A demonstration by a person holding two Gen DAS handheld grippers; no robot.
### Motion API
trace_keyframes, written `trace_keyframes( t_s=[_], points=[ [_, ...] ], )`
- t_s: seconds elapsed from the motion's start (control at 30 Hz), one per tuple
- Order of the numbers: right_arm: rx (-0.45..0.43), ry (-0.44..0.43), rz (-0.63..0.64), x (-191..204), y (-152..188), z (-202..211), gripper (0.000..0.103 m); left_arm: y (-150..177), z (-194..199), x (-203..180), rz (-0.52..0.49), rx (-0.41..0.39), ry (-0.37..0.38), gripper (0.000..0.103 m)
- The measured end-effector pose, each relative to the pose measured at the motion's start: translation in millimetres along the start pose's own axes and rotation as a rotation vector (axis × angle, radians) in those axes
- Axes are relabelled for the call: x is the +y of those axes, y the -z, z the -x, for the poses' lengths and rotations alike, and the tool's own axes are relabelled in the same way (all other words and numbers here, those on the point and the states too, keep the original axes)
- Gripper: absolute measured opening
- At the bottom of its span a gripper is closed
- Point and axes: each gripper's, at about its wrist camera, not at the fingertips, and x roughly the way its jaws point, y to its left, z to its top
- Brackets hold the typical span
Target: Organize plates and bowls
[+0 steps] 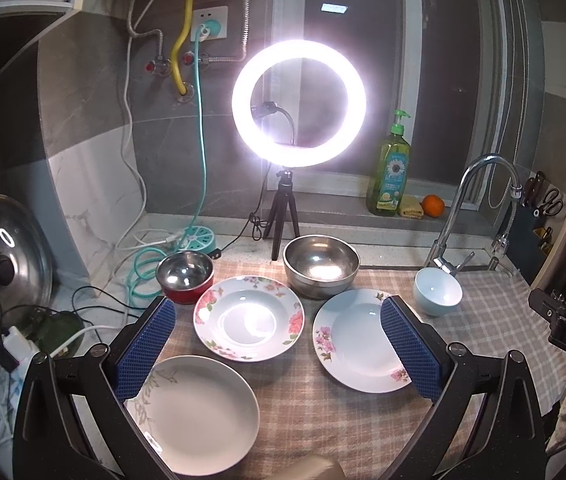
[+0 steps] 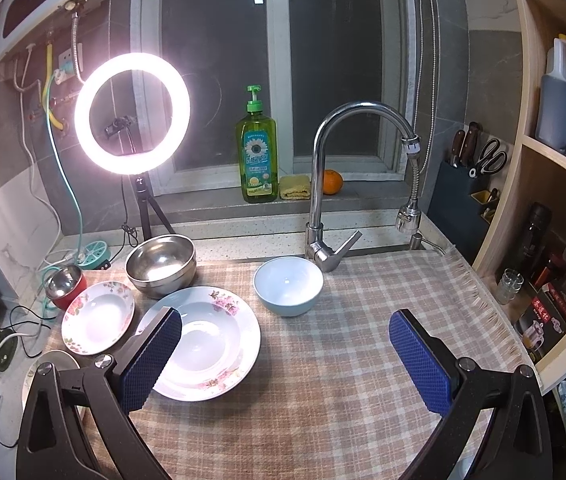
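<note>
Blue-padded fingers (image 1: pixel 147 344) of the left gripper (image 1: pixel 279 346) and right gripper (image 2: pixel 285 360) hang spread, empty, above floral white plates (image 1: pixel 249 318) and steel bowls (image 1: pixel 321 264).

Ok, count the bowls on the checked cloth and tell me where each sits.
3. Large steel bowl at the back centre, small red-sided steel bowl back left, pale blue ceramic bowl right, by the tap. None appears hidden.
</note>
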Motion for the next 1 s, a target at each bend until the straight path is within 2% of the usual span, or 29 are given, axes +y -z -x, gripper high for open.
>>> trace_keyframes(
  t_s=[1.0],
  points=[
    [0.001,-0.002,-0.002,1.0,3.2,-3.4,0.103,-1.1,-1.3,-0.8,0.001,-0.002,-0.004,0.102]
  ],
)
